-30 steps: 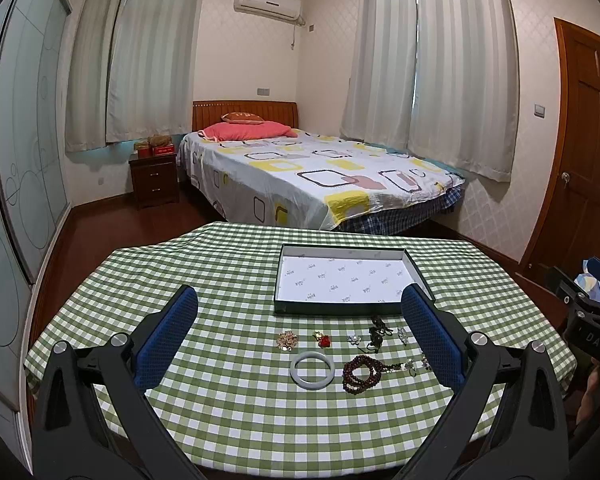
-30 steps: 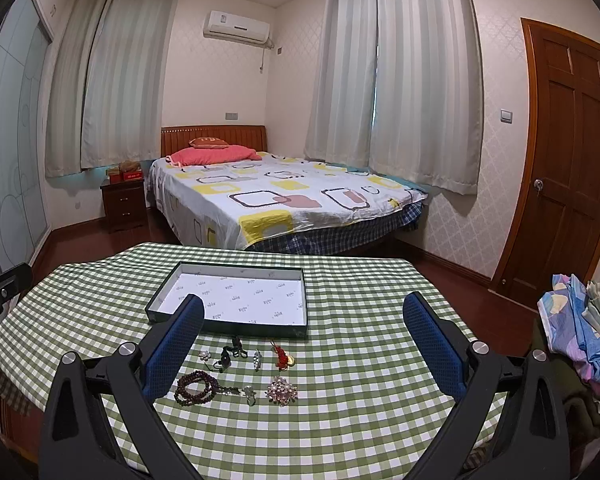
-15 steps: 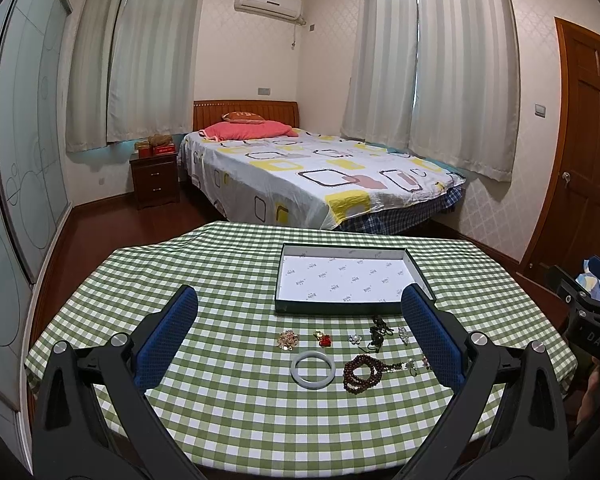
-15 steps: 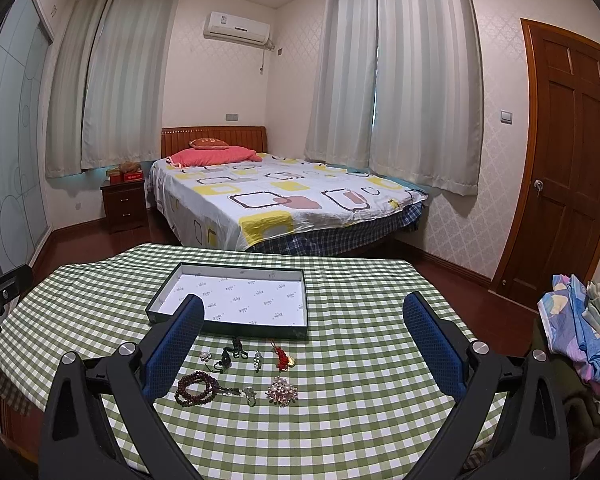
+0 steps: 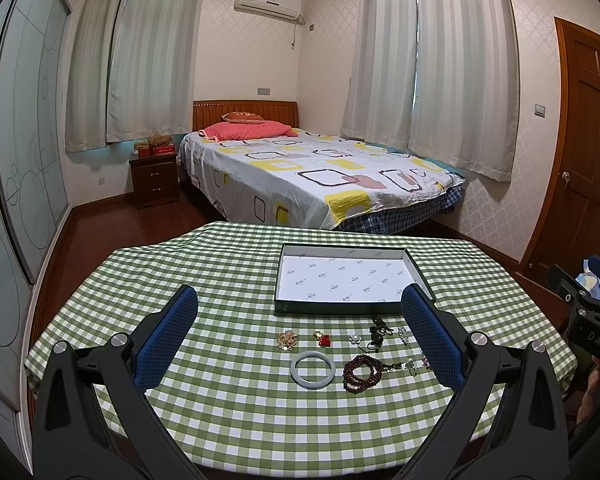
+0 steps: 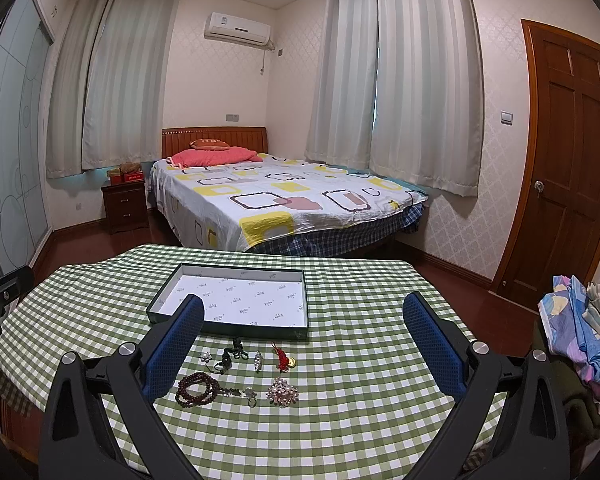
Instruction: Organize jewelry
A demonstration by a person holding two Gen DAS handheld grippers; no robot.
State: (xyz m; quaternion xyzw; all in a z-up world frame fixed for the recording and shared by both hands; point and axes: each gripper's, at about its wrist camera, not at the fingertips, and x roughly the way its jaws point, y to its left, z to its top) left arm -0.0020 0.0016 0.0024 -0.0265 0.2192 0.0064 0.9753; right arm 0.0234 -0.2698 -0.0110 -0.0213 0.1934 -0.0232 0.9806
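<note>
A shallow dark box with a white lining (image 5: 344,276) (image 6: 240,298) lies open and empty on the green checked table (image 5: 228,408). In front of it lie several jewelry pieces: a pale jade bangle (image 5: 313,369), a dark bead bracelet (image 5: 359,367) (image 6: 196,389), a gold brooch (image 5: 287,339), a red charm (image 5: 323,339) (image 6: 284,358), a dark pendant (image 5: 378,330) (image 6: 232,354) and a sparkly brooch (image 6: 282,391). My left gripper (image 5: 300,336) and right gripper (image 6: 300,340) are open, empty, held above the table's near edge.
A bed (image 5: 312,172) stands beyond the table, with a nightstand (image 5: 155,178) to its left. A wooden door (image 6: 568,168) is on the right. Folded cloth (image 6: 580,328) lies at the far right. The right gripper shows at the left wrist view's right edge (image 5: 584,312).
</note>
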